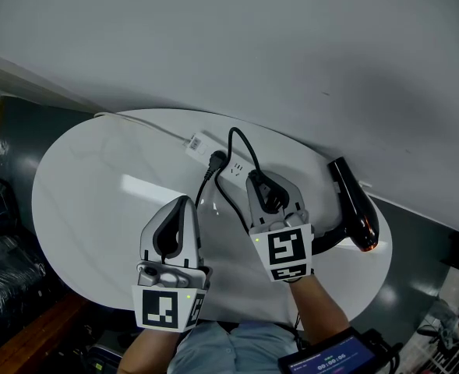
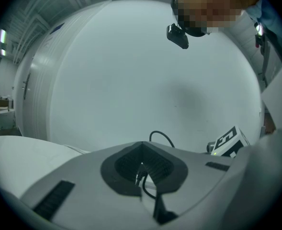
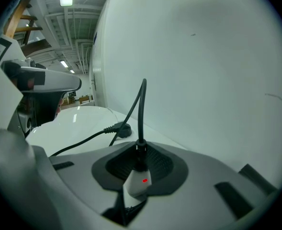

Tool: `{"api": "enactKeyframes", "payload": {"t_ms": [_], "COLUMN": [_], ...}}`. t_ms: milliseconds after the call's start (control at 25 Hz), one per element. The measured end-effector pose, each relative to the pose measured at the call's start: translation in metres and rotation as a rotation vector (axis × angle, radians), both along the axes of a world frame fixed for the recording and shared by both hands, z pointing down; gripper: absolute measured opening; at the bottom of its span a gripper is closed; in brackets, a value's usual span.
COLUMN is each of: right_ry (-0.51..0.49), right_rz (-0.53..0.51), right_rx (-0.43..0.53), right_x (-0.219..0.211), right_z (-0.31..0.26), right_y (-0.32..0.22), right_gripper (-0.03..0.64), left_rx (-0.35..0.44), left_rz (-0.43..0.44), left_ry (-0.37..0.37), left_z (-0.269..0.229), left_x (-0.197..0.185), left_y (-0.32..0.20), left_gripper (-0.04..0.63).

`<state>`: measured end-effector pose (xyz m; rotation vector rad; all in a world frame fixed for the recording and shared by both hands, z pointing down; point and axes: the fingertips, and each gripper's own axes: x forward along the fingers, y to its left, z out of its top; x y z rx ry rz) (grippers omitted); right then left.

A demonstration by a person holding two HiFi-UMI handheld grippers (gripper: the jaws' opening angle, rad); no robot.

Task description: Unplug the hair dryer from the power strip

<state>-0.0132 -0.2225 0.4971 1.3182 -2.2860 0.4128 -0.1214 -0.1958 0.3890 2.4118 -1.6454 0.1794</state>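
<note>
While clamping black moulded plug (image 3: 139,161) in right gripper (image 1: 270,184), jaws narrowed onto it at red-lit end of white plastic power strip (image 1: 202,145), holds left gripper (image 1: 183,202) empty, jaws together, above round white table (image 1: 89,201). Has glossy black hair dryer (image 1: 354,201) lying beside right gripper, at table's right edge.

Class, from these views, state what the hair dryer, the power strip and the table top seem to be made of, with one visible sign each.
Hair dryer: probably glossy black plastic; its barrel shows a glint.
Power strip: likely white moulded plastic, smooth and matte.
Table top: smooth white gloss, laminate or paint; it mirrors light.
</note>
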Motion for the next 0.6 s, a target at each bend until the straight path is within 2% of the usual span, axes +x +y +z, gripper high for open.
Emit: {"api": "enactKeyframes", "payload": {"t_ms": [600], "right_ry": [-0.046], "right_rz": [0.014], "right_rx": [0.072], "right_x": [0.0], "right_z": [-0.02], "right_y": [-0.003], "right_gripper": [0.052], "left_rx": [0.009], "left_rz": [0.001], "left_ry": [-0.006], "left_z": [-0.003], "left_x": [0.002], "left_y": [0.0], "left_gripper": [-0.002]}}
